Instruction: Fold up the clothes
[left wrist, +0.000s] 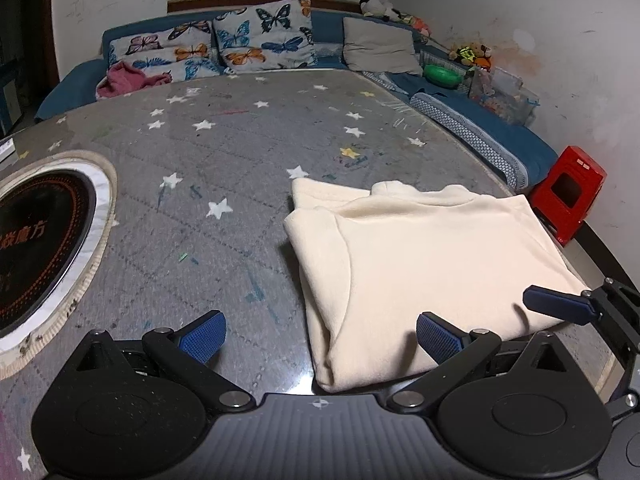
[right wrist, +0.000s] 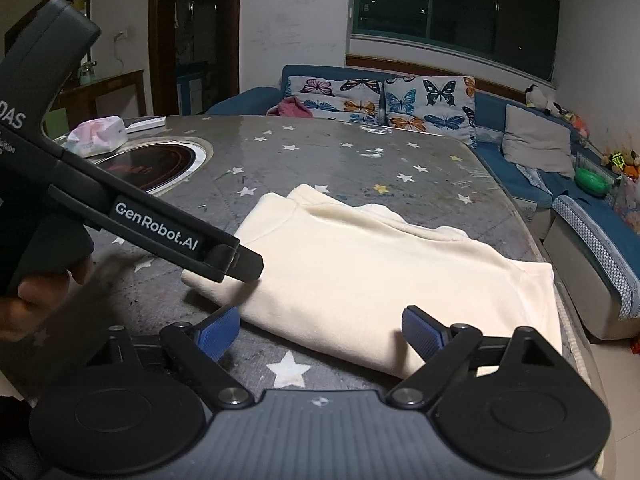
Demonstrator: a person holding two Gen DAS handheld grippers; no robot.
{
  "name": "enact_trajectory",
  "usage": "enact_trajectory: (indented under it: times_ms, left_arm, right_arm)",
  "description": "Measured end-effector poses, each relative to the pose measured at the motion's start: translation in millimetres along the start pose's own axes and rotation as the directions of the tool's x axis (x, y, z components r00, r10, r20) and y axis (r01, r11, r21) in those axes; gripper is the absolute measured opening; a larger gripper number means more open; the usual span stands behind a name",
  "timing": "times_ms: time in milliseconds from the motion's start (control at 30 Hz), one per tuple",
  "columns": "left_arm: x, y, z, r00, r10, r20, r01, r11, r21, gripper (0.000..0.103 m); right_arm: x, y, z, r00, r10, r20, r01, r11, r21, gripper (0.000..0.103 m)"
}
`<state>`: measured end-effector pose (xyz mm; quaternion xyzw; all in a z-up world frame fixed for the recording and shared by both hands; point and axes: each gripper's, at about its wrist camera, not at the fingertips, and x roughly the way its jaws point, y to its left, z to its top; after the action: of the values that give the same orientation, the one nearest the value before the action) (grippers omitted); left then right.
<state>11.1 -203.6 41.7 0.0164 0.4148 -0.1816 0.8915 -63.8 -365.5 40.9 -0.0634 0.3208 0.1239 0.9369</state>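
A cream garment (left wrist: pixel 420 260) lies folded into a rough rectangle on the grey star-patterned table (left wrist: pixel 200 152), towards its right side. My left gripper (left wrist: pixel 320 338) is open at the garment's near left corner, its right finger over the near edge and its left finger over bare table. In the right wrist view the same garment (right wrist: pixel 380 264) lies straight ahead. My right gripper (right wrist: pixel 320 332) is open too, with the garment's near edge between its blue pads and neither pad pressing on it. One right finger (left wrist: pixel 560 304) hovers over the garment's near right corner. The left gripper's finger (right wrist: pixel 240 266) rests at the garment's left edge.
A round black hob (left wrist: pixel 40 248) is set into the table at the left, with a tissue pack (right wrist: pixel 96 136) behind it. A blue sofa with butterfly cushions (left wrist: pixel 260 36) runs along the far side and right. A red stool (left wrist: pixel 568 192) stands by the table's right edge.
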Motion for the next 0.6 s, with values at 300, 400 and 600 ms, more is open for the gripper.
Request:
enact_trajectory:
  times_ms: [300, 400, 600]
  left_arm:
    - [3.3, 0.3, 2.7, 1.0, 0.006, -0.022, -0.006, 1.0, -0.002, 0.103]
    - [2.8, -0.7, 2.5, 1.0, 0.005, -0.023, -0.005, 1.0, 0.001, 0.103]
    - [0.9, -2.8, 2.0, 1.0, 0.013, -0.012, -0.012, 1.0, 0.01, 0.103]
  right_arm:
    - [1.7, -3.5, 0.4, 1.0, -0.009, 0.006, 0.009, 1.0, 0.018, 0.092]
    - [1.0, -6.0, 0.5, 1.0, -0.015, 0.013, 0.015, 0.999, 0.029, 0.093]
    - [0.0, -7.2, -0.5, 0.999, -0.023, 0.022, 0.022, 0.999, 0.04, 0.094]
